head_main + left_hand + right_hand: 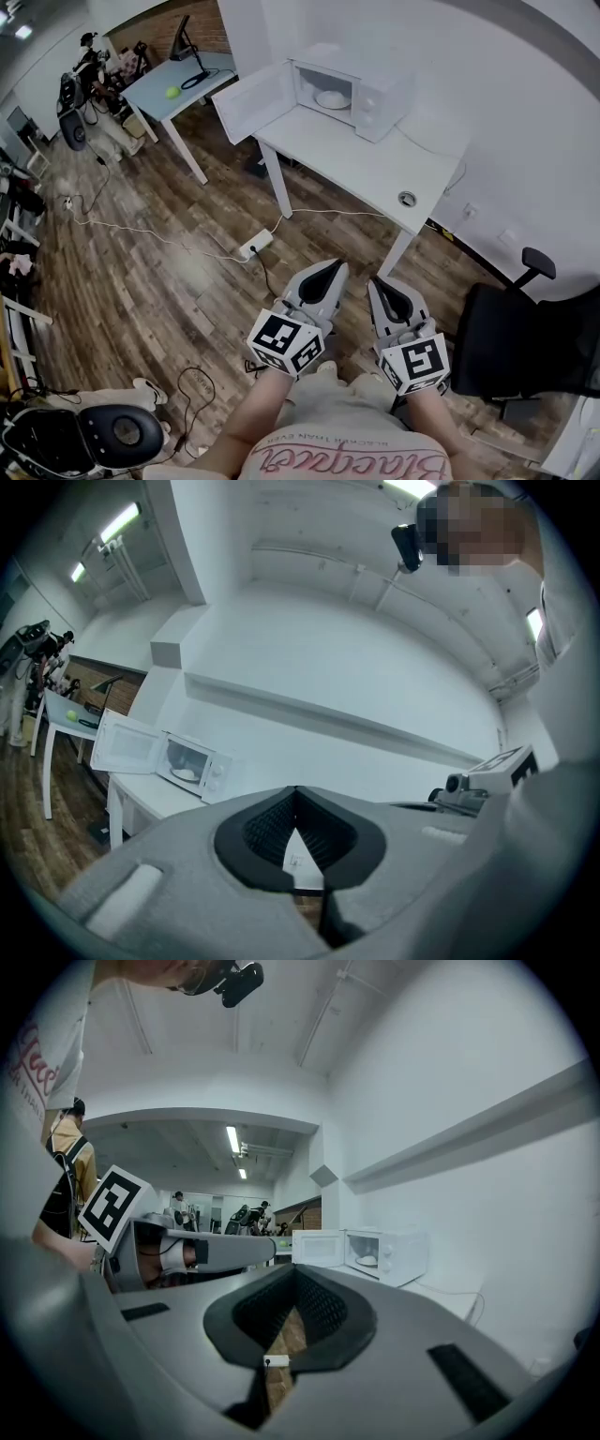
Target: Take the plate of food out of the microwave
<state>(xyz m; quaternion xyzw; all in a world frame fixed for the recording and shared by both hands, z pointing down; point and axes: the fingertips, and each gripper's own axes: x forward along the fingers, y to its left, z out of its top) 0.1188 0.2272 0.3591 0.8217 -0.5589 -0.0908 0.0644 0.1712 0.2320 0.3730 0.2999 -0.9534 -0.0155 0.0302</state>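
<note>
Two grippers, the left gripper [333, 267] and the right gripper [377, 281], are held low at the person's waist, jaws closed tip to tip with nothing between them, in my judgement because the reach has not begun. Well ahead of both, on the white table [366, 164], the microwave [380, 89] stands with its door [251, 103] swung wide to the left, leaving the plate of food [332, 98] inside the cavity open to a straight approach. No brand is legible on the microwave; the only markings are black square codes on each marker cube [286, 342] and pink script on the person's shirt [356, 461], too distorted to read reliably.
</note>
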